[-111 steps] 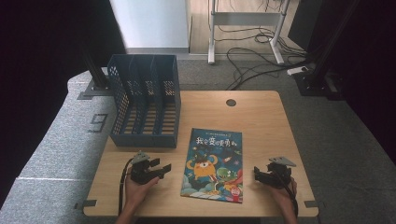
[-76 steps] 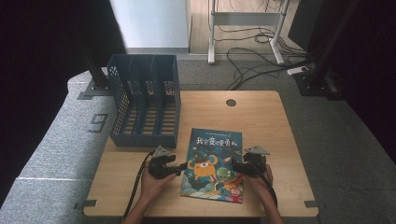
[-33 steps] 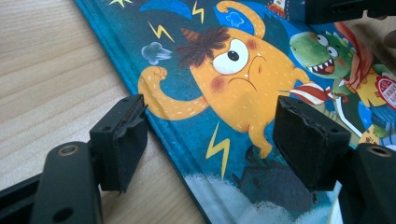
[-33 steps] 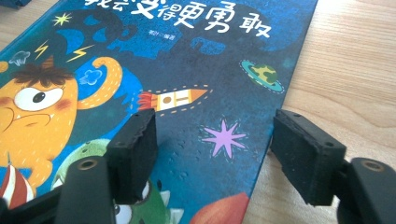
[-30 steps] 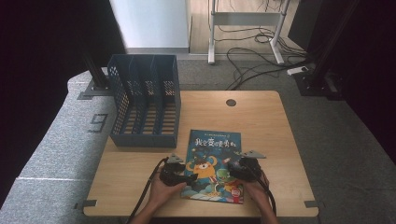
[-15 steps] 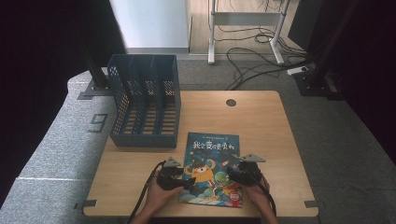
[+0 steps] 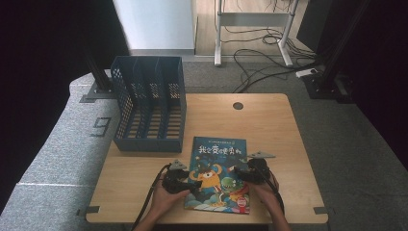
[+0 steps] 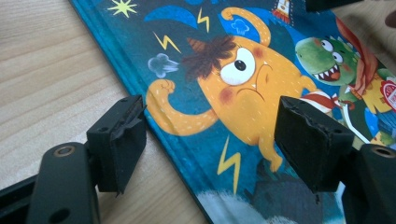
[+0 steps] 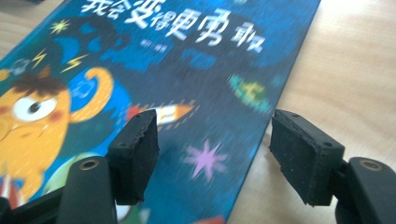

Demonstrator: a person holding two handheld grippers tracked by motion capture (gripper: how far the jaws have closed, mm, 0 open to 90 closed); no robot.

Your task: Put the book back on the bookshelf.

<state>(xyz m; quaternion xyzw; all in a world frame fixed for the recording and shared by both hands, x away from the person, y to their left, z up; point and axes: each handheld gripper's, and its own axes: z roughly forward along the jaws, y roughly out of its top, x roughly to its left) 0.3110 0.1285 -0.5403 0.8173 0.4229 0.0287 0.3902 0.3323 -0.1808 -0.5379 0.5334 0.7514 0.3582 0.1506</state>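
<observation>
Blue book [image 7: 219, 175]: picture book, flat on the wooden table [image 7: 269, 120], near front edge, just in front of the file rack [image 7: 150, 110].
left gripper [image 8: 210, 135]: jaws apart, straddling the book's left edge; one pad over bare wood, other over the cover. Nothing clamped.
right gripper [image 9: 215, 149]: jaws apart and just been opening, straddling the right edge the same way. Book sits under them, not pinched.
step: likely getting a grip on both edges to lift.
how: get one pad under each edge, close evenly, lift level, else the cover flexes or slides.
rack: slots empty, probable destination.
</observation>
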